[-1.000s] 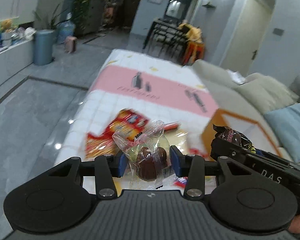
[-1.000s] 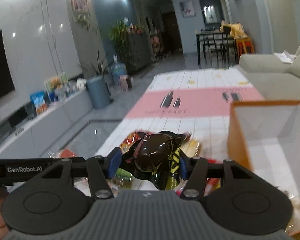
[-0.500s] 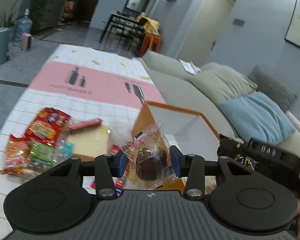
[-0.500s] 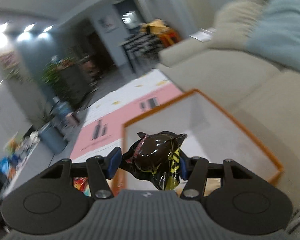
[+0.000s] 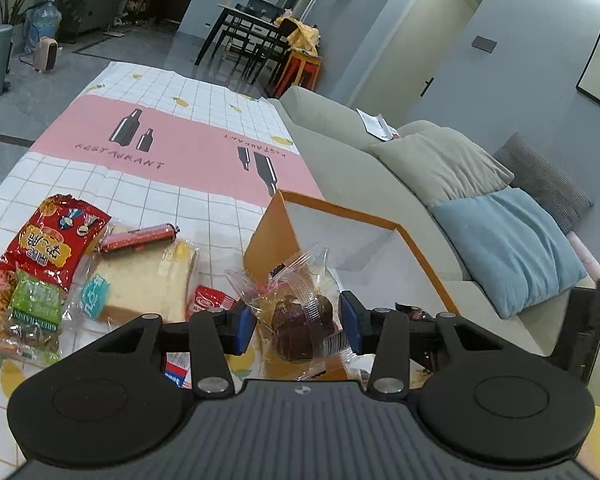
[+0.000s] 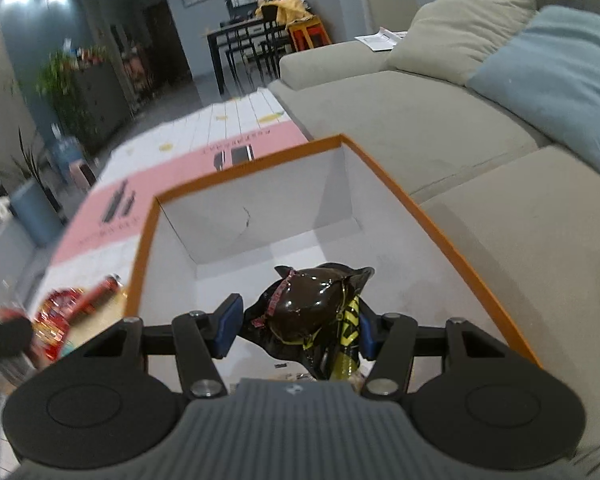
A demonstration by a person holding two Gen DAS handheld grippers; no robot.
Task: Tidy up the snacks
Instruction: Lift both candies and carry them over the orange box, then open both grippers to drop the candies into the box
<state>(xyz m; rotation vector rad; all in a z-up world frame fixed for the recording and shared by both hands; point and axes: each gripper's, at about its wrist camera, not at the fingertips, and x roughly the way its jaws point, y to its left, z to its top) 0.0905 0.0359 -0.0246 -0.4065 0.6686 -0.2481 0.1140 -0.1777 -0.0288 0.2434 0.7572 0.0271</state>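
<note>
Now my left tongs [image 5: 298, 326] clamp a clear-wrapped chocolate cake [image 5: 302, 326] beside the orange box [image 6: 380, 168]; my right tongs [image 6: 296, 326] grip a dark foil snack [image 6: 312, 308] above it.

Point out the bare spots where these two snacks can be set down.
Barest: the white floor of the orange-rimmed box, toward its far wall, though a few wrappers lie at its near end. Also free: the pink band of the tablecloth beyond the box. Crowded: the near left, around the red packet and bread.
</note>
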